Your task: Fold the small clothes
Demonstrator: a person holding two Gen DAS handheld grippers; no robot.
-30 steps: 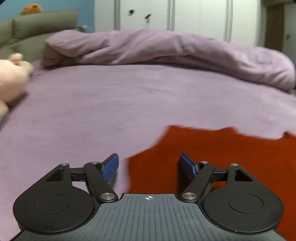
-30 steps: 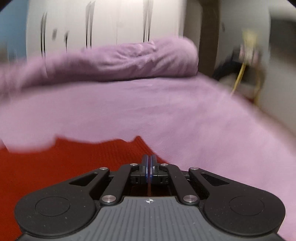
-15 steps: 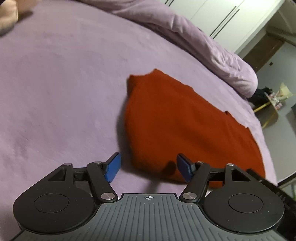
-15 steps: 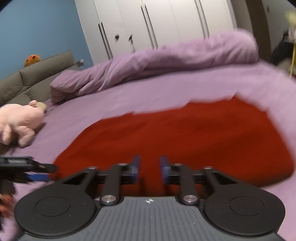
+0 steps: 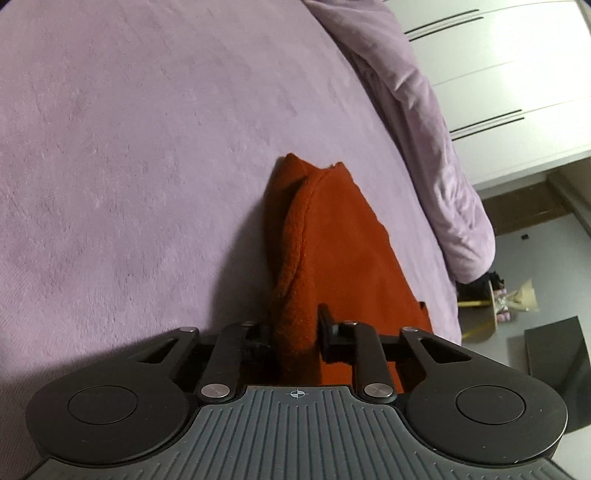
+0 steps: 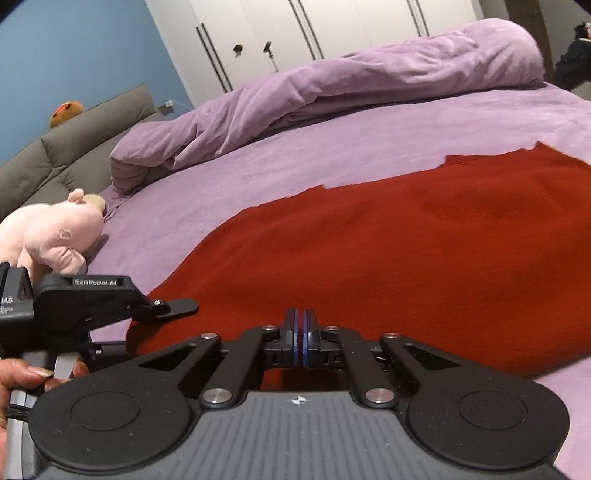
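A red knit garment (image 6: 406,236) lies spread on the purple bed cover (image 6: 332,147). In the left wrist view my left gripper (image 5: 295,336) is shut on the near left edge of the garment (image 5: 325,251), which bunches up in a fold between the fingers. My left gripper also shows in the right wrist view (image 6: 162,308) at the garment's near left corner. My right gripper (image 6: 300,336) is shut at the near edge of the garment, pads together; whether cloth is pinched between them is hidden.
A rolled purple duvet (image 6: 332,85) lies along the far side of the bed. A pink plush pig (image 6: 51,232) sits at the left. A grey headboard (image 6: 74,147) and white wardrobe doors (image 6: 314,33) stand behind. A dark box (image 5: 554,350) is on the floor beside the bed.
My left gripper has closed on the garment's left edge and lifted it into a fold. My right gripper has closed from slightly open at the near edge.
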